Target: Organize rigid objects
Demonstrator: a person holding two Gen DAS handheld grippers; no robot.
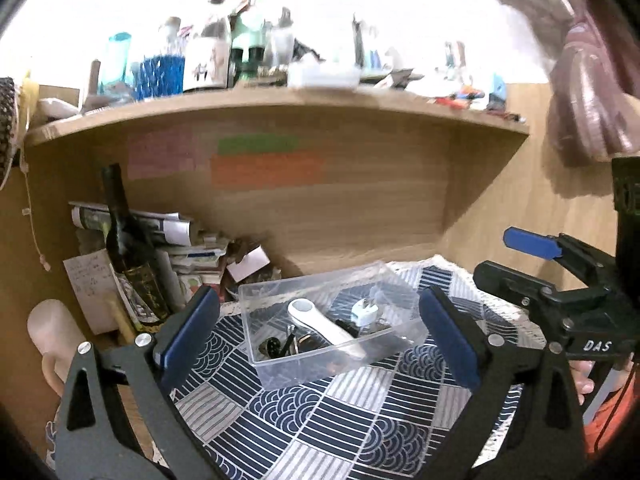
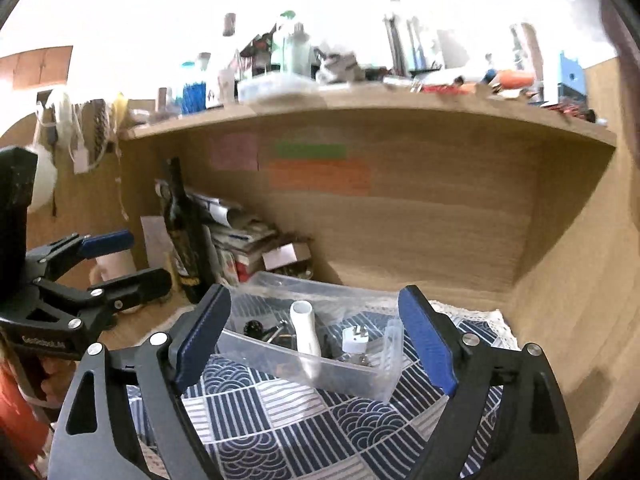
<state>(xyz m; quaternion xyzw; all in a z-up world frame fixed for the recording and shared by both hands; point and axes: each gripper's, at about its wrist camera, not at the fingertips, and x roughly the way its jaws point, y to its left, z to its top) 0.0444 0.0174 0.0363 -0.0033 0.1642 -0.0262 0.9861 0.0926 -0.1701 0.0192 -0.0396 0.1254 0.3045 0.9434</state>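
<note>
Clear plastic bin [image 1: 280,368]: sitting on the patterned cloth [image 1: 320,412] covering the bench, holding a white handled tool [image 1: 320,326], a white plug adapter [image 1: 366,312] and small dark metal parts [image 1: 280,346].
Left gripper [image 1: 320,336]: hovering with jaws released, holding nothing; the right wrist view is showing it at far left [image 2: 120,260].
Right gripper [image 2: 316,340]: jaws spread wide, empty, framing the bin [image 2: 304,364]; the left wrist view is showing it at right [image 1: 516,256].
Dark wine bottle [image 1: 128,248]: leaning against stacked papers [image 1: 180,240] behind the bin.
Person's fingers [image 1: 582,376]: showing only in the left view.
</note>
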